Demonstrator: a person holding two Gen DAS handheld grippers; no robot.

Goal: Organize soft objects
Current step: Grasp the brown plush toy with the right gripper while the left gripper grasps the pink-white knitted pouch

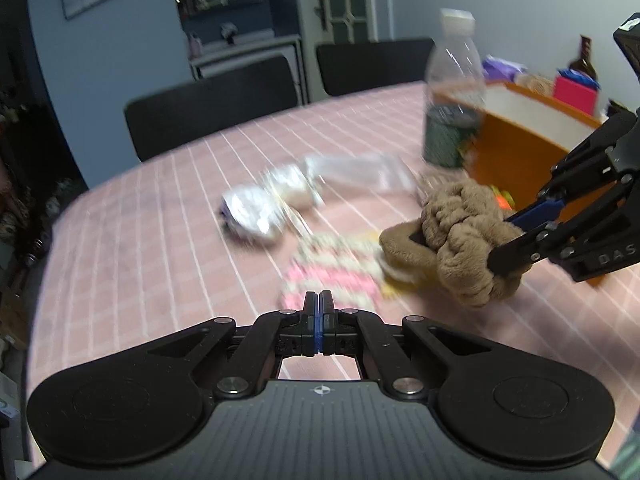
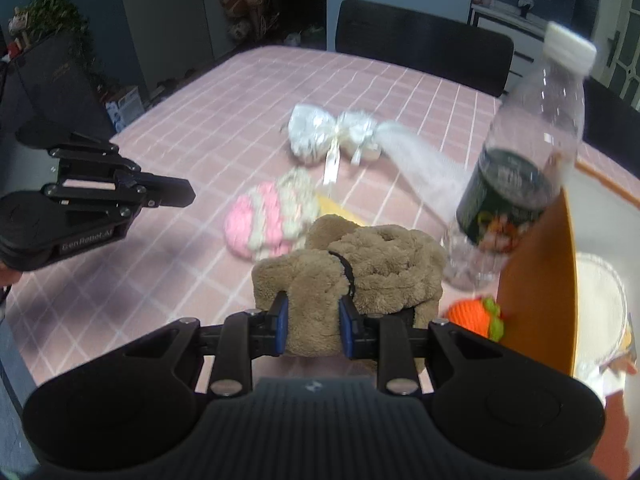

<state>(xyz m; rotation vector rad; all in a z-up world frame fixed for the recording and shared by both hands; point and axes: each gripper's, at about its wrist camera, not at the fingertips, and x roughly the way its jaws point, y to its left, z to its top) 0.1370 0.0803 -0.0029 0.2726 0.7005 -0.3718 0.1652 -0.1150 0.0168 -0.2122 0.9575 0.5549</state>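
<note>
A brown plush toy (image 2: 360, 264) is pinched between the blue pads of my right gripper (image 2: 312, 326), which is shut on it just above the pink checked tablecloth (image 2: 208, 120). From the left wrist view the same plush toy (image 1: 460, 236) bulges around the right gripper (image 1: 496, 240) at the right. My left gripper (image 1: 319, 300) is shut with nothing in it, pads together, over a pink-and-white knitted piece (image 1: 332, 276). In the right wrist view the left gripper (image 2: 180, 192) hangs at the left, apart from the knitted piece (image 2: 268, 220).
An orange box (image 2: 536, 280) stands at the right, with a small orange knitted toy (image 2: 474, 318) at its foot. A clear plastic bottle (image 2: 520, 184) stands beside the box. A silver-and-white wrapped bundle (image 2: 320, 132) lies mid-table. Black chairs (image 1: 212, 116) line the far edge.
</note>
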